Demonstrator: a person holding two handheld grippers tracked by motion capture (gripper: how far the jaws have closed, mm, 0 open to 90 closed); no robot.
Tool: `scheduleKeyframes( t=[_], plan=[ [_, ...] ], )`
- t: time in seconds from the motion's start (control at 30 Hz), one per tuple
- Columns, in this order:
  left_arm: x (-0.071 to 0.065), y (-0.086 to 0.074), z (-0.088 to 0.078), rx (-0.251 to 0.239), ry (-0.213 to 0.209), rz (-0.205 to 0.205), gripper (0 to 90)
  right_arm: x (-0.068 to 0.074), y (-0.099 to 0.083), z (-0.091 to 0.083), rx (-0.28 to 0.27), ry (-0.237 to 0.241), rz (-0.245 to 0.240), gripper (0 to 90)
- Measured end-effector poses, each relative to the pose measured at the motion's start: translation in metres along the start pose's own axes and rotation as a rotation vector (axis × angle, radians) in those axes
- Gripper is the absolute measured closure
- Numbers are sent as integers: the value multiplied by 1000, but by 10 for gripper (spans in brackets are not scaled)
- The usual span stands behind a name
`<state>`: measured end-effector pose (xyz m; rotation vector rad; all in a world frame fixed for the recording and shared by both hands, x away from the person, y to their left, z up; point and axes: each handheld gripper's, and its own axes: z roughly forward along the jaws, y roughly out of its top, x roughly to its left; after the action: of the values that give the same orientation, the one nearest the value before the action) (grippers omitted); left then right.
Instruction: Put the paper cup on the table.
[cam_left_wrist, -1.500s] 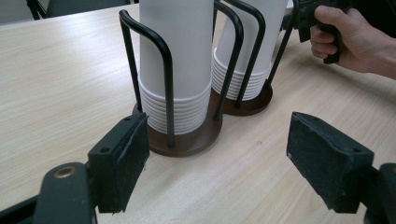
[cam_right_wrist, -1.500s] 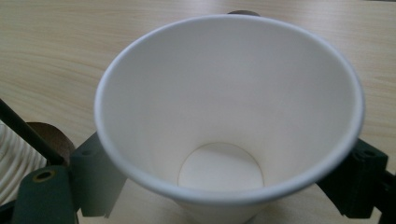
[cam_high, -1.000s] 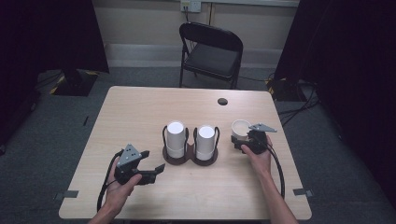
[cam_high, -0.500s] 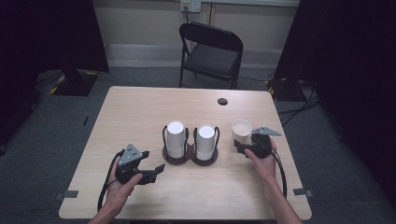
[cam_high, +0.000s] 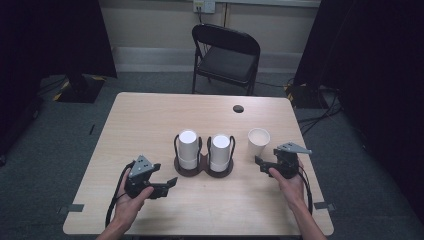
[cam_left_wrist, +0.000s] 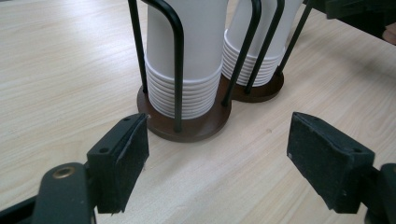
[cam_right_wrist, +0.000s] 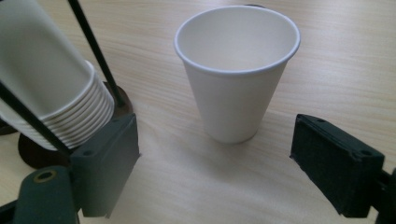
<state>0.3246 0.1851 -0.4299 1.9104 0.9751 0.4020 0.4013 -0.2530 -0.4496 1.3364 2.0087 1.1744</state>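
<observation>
R gripper (cam_right_wrist: 215, 163) wide open, nothing held, jaws just short of single upright paper cup (cam_right_wrist: 236, 70) on table (cam_high: 150, 120). L gripper (cam_left_wrist: 217, 154) also wide open, empty, facing nearer cup stack (cam_left_wrist: 184, 60) in wire holder; 2nd stack (cam_high: 220, 152) beside it.

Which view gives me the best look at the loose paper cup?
The right gripper view: the loose paper cup stands upright, empty, between the open right gripper jaws. The high view shows it small, right of the cup stacks.
</observation>
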Motion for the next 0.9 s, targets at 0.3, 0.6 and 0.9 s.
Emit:
scheduleKeyframes(
  t=[0.3, 0.6, 0.9],
  plan=[
    [1, -3, -1, 5, 17, -15, 205, 21, -3, -25, -41, 17, -46, 166],
    [1, -5, -3, 10, 38, -18, 207, 44, -6, -47, -67, 55, -59, 167],
    [-1, -6, -2, 14, 39, -9, 208, 71, -10, -60, -63, 100, -91, 167]
  ],
)
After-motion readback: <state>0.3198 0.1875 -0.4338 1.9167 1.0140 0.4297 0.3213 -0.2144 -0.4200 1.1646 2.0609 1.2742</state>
